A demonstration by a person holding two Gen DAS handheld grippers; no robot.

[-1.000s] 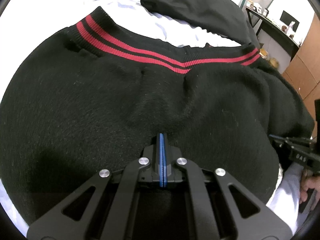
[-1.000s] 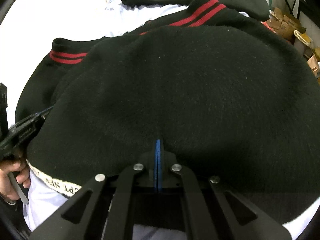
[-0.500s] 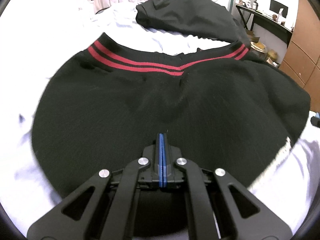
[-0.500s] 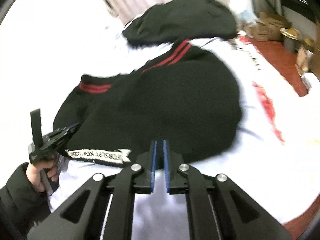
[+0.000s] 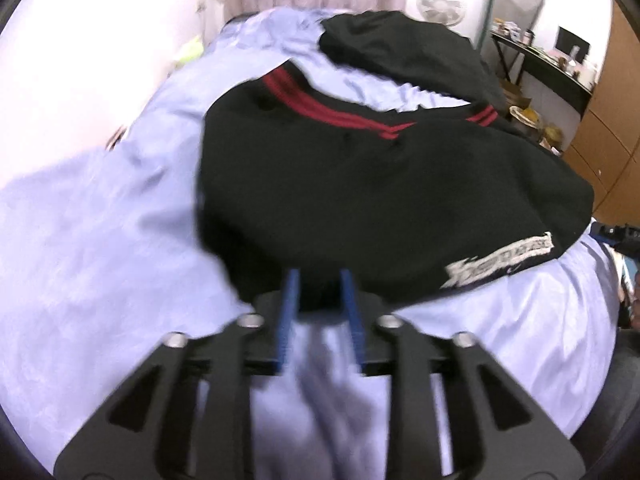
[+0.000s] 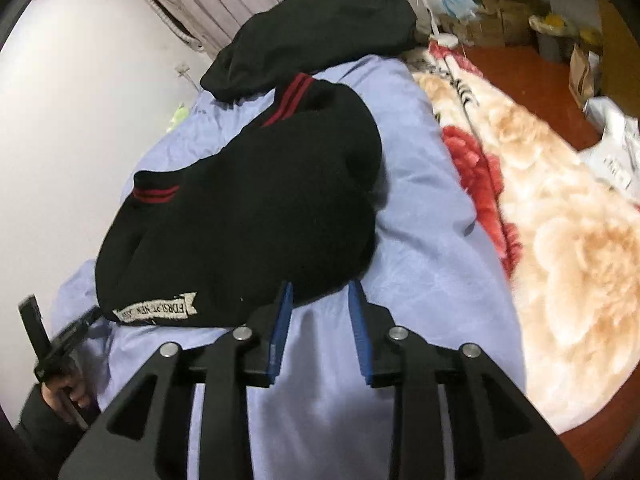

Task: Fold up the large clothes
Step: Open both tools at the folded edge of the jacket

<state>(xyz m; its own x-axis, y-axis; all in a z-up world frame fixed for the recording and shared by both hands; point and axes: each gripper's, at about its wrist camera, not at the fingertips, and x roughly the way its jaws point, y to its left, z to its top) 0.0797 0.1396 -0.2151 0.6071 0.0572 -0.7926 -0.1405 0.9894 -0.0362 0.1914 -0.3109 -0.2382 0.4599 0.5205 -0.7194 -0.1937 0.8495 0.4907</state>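
Both sets of jaws, pinched tight on black knit a second ago, have just been opening and now stand clear of the cloth, with more bed and room in sight than before.

From the left wrist: left gripper (image 5: pixel 320 300) with blue pads (image 5: pixel 289 320) spread, nothing between them but pale blue sheet (image 5: pixel 100 260) and the near hem of the black sweater (image 5: pixel 380 200) just ahead. Sweater lying doubled over on the bed, red-striped ribbing (image 5: pixel 332 114) at the far edge, a white lettered patch (image 5: pixel 500 262) facing up near the right corner. Second dark garment (image 5: pixel 408 52) heaped beyond, still unfolded. Right gripper barely visible at the right rim (image 5: pixel 624 236). Picture blurred, so the finer creases unreadable.

From the right wrist: right gripper (image 6: pixel 320 320) likewise parted, pads (image 6: pixel 280 328) empty, the sweater (image 6: pixel 260 208) just past the tips and resting on the sheet (image 6: pixel 420 260). Same patch (image 6: pixel 160 308) at the near left corner, red stripes (image 6: pixel 294 94) at the far end and again on a cuff (image 6: pixel 156 195). Left gripper (image 6: pixel 52 344) low at the left, gripped in a hand (image 6: pixel 66 394). Dark garment (image 6: pixel 320 28) farther up the bed; flowered fleece blanket (image 6: pixel 540 220) alongside on the right.

Judged from this: one fold laid and released, bundle still bulky and rounded, so probably another fold or some squaring-up left, then the second garment.
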